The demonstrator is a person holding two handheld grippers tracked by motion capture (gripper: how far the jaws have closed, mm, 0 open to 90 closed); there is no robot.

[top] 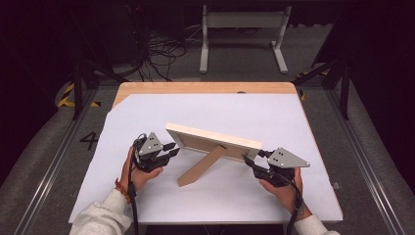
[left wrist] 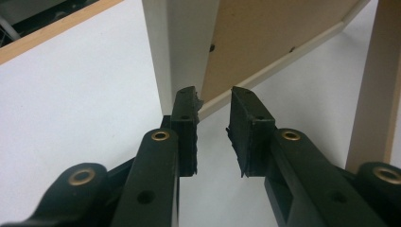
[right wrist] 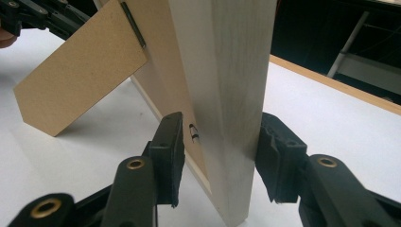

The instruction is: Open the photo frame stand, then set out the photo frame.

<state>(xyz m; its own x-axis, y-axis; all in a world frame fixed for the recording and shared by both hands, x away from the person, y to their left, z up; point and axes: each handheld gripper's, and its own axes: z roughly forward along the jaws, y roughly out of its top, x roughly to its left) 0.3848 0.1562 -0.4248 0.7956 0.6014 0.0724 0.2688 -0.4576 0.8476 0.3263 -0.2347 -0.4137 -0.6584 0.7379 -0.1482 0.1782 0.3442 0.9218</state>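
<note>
Left gripper (top: 171, 150): jaws apart, tips just at the frame's left end; in the left gripper view (left wrist: 213, 106) one pad touches the frame's lower corner, the other hangs free.
Picture frame (top: 215, 142): stands upright near the middle of the sheet, back towards the person, its stand (top: 200, 166) angled down to the sheet.
Right gripper (top: 248, 159): jaws straddle the frame's right edge; in the right gripper view (right wrist: 220, 135) the right pad presses the wood (right wrist: 227, 94), the left sits just off the backing.
Open room: bare sheet all round.
Surface: white sheet (top: 147, 117) over a wooden table (top: 205, 87).
Room: dark; cables (top: 156, 54) and a white stand (top: 242, 34) on the grey floor beyond.
</note>
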